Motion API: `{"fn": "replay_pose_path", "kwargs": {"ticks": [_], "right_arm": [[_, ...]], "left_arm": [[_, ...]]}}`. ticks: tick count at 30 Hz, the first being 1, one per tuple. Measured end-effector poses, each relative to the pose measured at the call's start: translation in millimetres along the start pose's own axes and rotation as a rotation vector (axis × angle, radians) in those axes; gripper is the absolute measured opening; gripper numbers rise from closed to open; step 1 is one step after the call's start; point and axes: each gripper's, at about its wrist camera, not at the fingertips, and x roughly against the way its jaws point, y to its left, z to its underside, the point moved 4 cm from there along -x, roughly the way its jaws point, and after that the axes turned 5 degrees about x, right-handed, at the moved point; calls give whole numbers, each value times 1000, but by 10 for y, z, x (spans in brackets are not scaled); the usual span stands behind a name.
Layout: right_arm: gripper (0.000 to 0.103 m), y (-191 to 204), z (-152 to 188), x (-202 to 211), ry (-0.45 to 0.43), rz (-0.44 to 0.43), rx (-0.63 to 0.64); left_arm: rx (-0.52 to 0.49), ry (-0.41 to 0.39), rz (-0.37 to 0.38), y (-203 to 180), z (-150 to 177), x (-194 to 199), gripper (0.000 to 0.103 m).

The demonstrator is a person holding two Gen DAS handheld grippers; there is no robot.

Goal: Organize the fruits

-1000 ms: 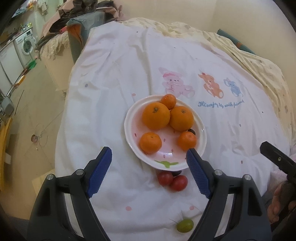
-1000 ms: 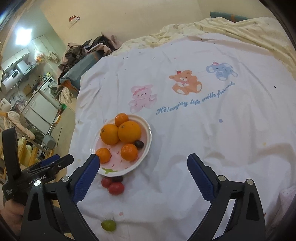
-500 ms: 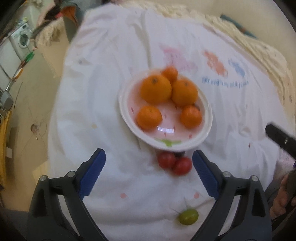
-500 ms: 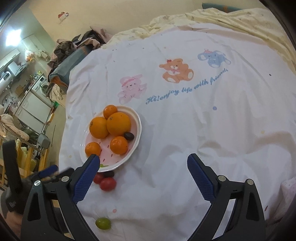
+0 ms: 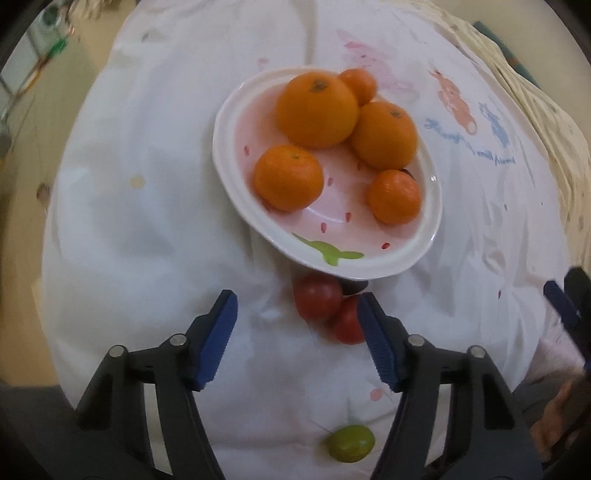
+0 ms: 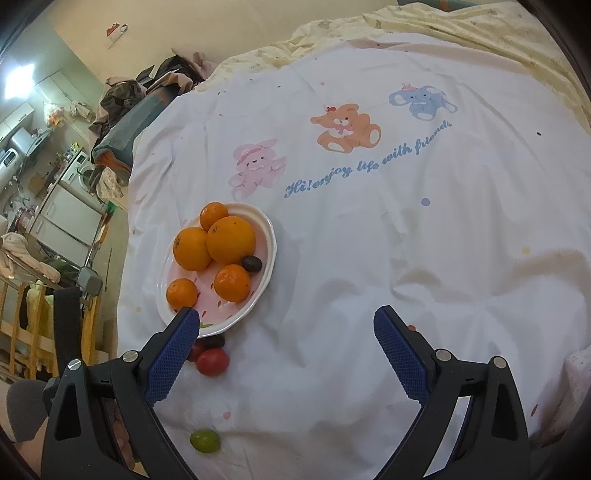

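Note:
A white plate (image 5: 424, 254) with a pink inside holds several oranges (image 5: 317, 110) and one dark grape (image 6: 252, 263). Just below its near rim two red tomatoes (image 5: 317, 299) and a dark grape (image 5: 354, 285) lie on the white sheet. My left gripper (image 5: 295, 317) points down over them with its jaws closing. The tomatoes sit between the fingers close to the right pad (image 5: 376, 343), and the left pad is well clear of them. A green fruit (image 5: 349, 443) lies nearer me. My right gripper (image 6: 286, 321) stands open over bare sheet, right of the plate (image 6: 271, 258).
The white sheet (image 6: 406, 240) with cartoon animals covers a bed, whose left edge drops to the floor. Clothes and a washing machine (image 6: 79, 173) stand beyond that edge. A cream blanket (image 6: 480, 33) lies at the far side. A person's hand (image 5: 561, 410) shows at the lower right.
My left gripper has come down close over the red tomatoes; its jaws widened, then narrowed around them. The right gripper has hardly moved.

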Motion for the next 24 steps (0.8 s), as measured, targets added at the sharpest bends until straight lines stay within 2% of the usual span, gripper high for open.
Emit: {"fn": "replay_pose_path", "kwargs": {"ticks": [3,8,10,16,20,24], "right_arm": [[98,19,6,-28,11,-4,5],[98,44,21,-57,22,2,20],[98,39,27,-62,26,3,17],[98,54,26,-101,37,8,21],[98,85,39,-142,51,-2,28],[98,179,101,-253,108,-56,35]], "left_arm": [[11,47,10,-6,-5,-90,47],[52,78,26,25,-24,-158,43],[53,98,73,-3,-22,-169,25],[18,105,62,-7,9,-102,24],[11,80,61,64,-22,55,23],[27,43,32,208,-29,221,24]]}}
